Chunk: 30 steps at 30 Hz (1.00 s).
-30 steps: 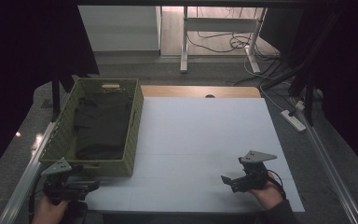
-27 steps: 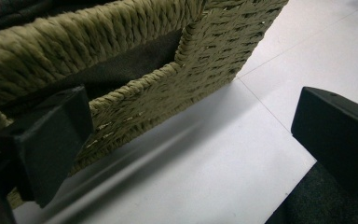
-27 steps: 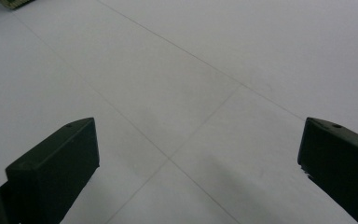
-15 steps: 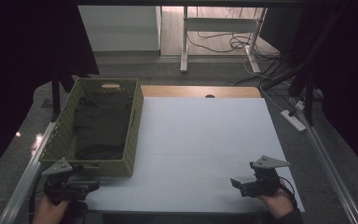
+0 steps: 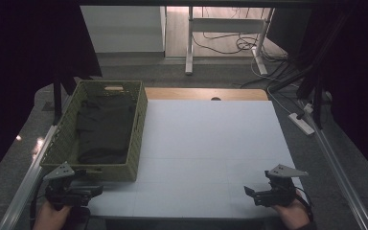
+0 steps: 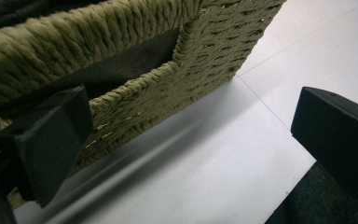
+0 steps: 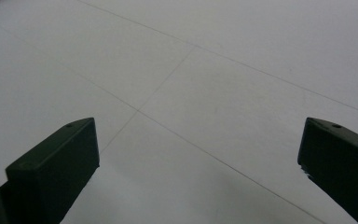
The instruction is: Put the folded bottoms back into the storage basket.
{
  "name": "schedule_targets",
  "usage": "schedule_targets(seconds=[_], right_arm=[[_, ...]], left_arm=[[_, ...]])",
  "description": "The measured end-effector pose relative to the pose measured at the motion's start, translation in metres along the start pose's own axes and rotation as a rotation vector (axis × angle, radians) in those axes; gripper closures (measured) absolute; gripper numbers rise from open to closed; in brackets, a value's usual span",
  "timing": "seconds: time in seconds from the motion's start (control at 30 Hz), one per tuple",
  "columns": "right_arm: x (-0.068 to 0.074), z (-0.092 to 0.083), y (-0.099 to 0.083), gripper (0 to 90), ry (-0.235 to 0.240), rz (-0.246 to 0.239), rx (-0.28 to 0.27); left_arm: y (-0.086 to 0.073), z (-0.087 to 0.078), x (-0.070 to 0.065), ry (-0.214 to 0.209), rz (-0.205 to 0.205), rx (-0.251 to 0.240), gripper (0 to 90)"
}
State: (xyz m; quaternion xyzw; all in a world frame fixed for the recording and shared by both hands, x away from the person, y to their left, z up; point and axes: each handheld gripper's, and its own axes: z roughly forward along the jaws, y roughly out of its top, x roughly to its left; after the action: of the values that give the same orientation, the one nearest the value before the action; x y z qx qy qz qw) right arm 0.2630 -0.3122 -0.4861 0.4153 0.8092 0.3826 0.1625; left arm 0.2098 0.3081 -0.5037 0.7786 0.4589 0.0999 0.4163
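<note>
At the bottom right of the high view our right claw (image 5: 255, 193) now sits lower and further right than it did a second ago, drawn back toward the near edge of the worktop (image 5: 206, 143). Its jaws stand wide apart with nothing between them; in the right gripper view they frame bare white surface crossed by thin seams. At the bottom left, our left claw (image 5: 93, 191) has kept its place just beside the near wall of the basket (image 5: 100, 171). Its jaws are also spread wide and empty, and the left gripper view has the woven wall (image 6: 214, 51) close ahead, with a dark slot in it.

We judge that both claws are pulling clear and that the work of filling the basket is done, or at a pause.

Further up the left side of the frame, the green woven basket stands on the worktop's left edge. Inside lies a dark folded cloth (image 5: 103, 129), covering most of the bottom and lying below the rim.
</note>
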Motion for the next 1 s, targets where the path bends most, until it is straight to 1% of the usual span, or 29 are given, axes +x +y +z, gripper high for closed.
schedule_targets(seconds=[0.07, 0.23, 0.73, 1.0], right_arm=[[-0.001, -0.002, -0.001, 0.0, -0.003, 0.009, -0.003], [-0.003, -0.007, -0.004, 0.0, -0.012, 0.011, -0.001], [-0.007, -0.019, -0.011, 0.0, -0.036, 0.041, -0.002], [-0.008, -0.023, -0.015, 0.0, -0.052, 0.039, 0.004]], left_arm=[[0.0, 0.0, 0.0, 0.0, 0.0, 0.001, 0.0], [0.0, 0.0, 0.0, 0.001, 0.002, 0.003, 0.0], [0.0, 0.0, -0.001, 0.01, 0.005, 0.009, 0.0], [0.0, 0.001, -0.001, 0.015, 0.008, 0.014, 0.2]])
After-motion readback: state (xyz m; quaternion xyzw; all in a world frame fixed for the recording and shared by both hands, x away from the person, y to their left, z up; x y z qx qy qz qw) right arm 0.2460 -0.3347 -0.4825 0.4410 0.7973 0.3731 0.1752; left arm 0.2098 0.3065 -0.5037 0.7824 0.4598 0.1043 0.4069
